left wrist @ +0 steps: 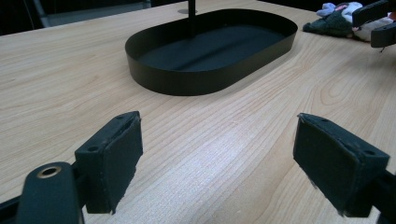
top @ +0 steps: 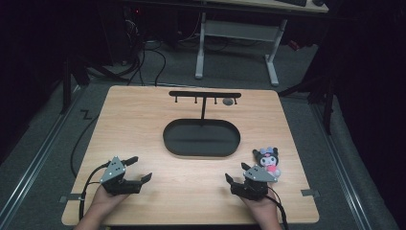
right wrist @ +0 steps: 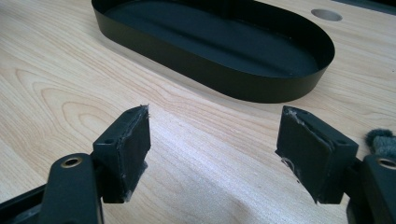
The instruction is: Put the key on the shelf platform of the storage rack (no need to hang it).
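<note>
The plush toy (top: 267,160) is small, with a black head, two dark ears, a pale face and a pink body; it lies on the surface (top: 143,124) near its right edge, just beside my right tongs (top: 238,175) and partly behind their grey plate. In the left gripper view the toy (left wrist: 337,18) shows far off at the upper right as a dark, fuzzy lump with pale and pink bits. In the right gripper view a grey, fuzzy bit shows at the right edge beside my jaw; I cannot tell for sure what it is. My right tongs (right wrist: 215,149) are released, jaws wide with bare wood between the pads. My left tongs (top: 140,168) rest near the surface's front left, well apart from the toy, and are released too, nothing between their pads (left wrist: 116,158). The black oval tray (top: 201,150) sits mid-surface and looks empty apart from the thin post of a black rack (top: 205,94) rising from it.
</note>
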